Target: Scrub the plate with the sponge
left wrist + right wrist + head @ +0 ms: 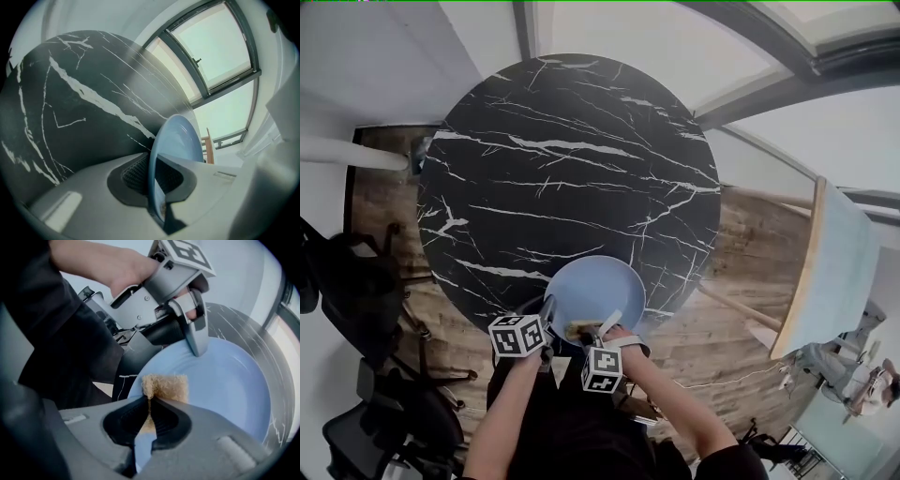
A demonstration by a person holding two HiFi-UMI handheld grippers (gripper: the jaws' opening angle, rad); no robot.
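A: How are the arms set?
B: Both forearms come up from the bottom of the head view, close together at the near edge of the round desk. The left claw slants down, jaws nearly together, clamped on the rim of the pale blue plate. The right claw points steeply down and pinches a tan sponge, whose free end is against the plate's near part.
A: Anything hard to read?
B: From above, the claws cover the plate's near rim and most of the sponge. I cannot tell whether the plate lies flat or is tipped.
A: Surfaces?
B: The desk looks like black marble with white veins. The plate is smooth and glossy, the sponge coarse and fibrous. The pads are ribbed dark rubber.
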